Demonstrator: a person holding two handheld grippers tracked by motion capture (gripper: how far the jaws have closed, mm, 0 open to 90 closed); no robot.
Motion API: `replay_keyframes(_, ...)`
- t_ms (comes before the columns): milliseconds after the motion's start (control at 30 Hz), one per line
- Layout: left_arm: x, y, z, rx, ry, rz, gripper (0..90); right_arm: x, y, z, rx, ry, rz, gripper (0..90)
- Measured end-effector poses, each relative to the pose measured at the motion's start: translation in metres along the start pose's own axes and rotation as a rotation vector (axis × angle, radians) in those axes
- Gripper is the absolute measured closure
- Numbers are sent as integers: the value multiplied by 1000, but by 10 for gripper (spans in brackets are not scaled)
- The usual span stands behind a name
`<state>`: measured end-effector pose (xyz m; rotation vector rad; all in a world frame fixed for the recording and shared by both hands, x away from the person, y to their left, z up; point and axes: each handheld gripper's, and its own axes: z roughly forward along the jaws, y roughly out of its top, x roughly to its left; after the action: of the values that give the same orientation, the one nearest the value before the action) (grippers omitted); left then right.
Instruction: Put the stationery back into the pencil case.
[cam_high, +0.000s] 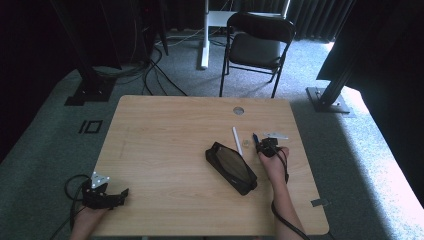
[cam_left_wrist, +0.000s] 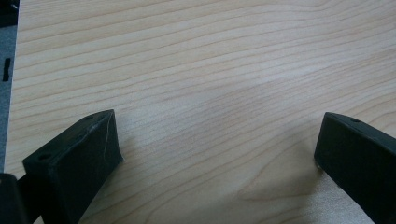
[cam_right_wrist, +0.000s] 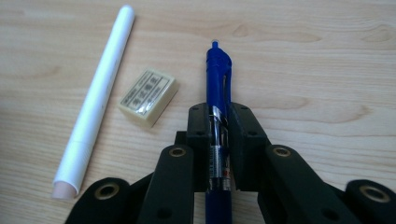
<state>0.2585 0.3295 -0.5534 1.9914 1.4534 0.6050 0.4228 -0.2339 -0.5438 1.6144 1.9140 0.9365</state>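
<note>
Inspection finds a blue plastic click pen (cam_right_wrist: 218, 88) with a clear barrel section clamped between the closed jaws of the right gripper (cam_right_wrist: 218, 122). We see its blue clip end pointing away from the camera in the right gripper view, while the barrel runs back between the jaws. The pen sits low over the light wooden bench (cam_high: 165, 150); we cannot tell whether it touches the surface.

Just beside the pen lies a small cream rectangular eraser (cam_right_wrist: 148, 97) with a printed label, and beyond that a long white cylindrical stick (cam_right_wrist: 96, 100), both flat on the bench and apart from each other. In the high view the white stick (cam_high: 237, 140) lies near the right half of the bench, with the right gripper (cam_high: 267, 146) close to its right.

We note a black oblong zip pouch (cam_high: 231, 167) with a mesh-like top panel lying diagonally on the bench, just left of the right hand (cam_high: 273, 162). Its contents cannot be made out.

The right forearm enters from the bottom edge and reaches forward. The left gripper (cam_high: 111, 196) rests at the near left corner of the bench, held by the left hand (cam_high: 87, 215). In the left gripper view its jaws stand wide apart over bare wood, grasping nothing.

A black folding chair (cam_high: 255, 45) stands on the grey carpet beyond the bench.
</note>
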Motion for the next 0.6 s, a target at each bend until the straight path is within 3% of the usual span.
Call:
replay_keyframes(400,0,0,0,0,0,0,5,-6,19,-34,-78,24,-7,796)
replay_keyframes(600,0,0,0,0,0,0,5,-4,21,-44,-87,42,-24,796)
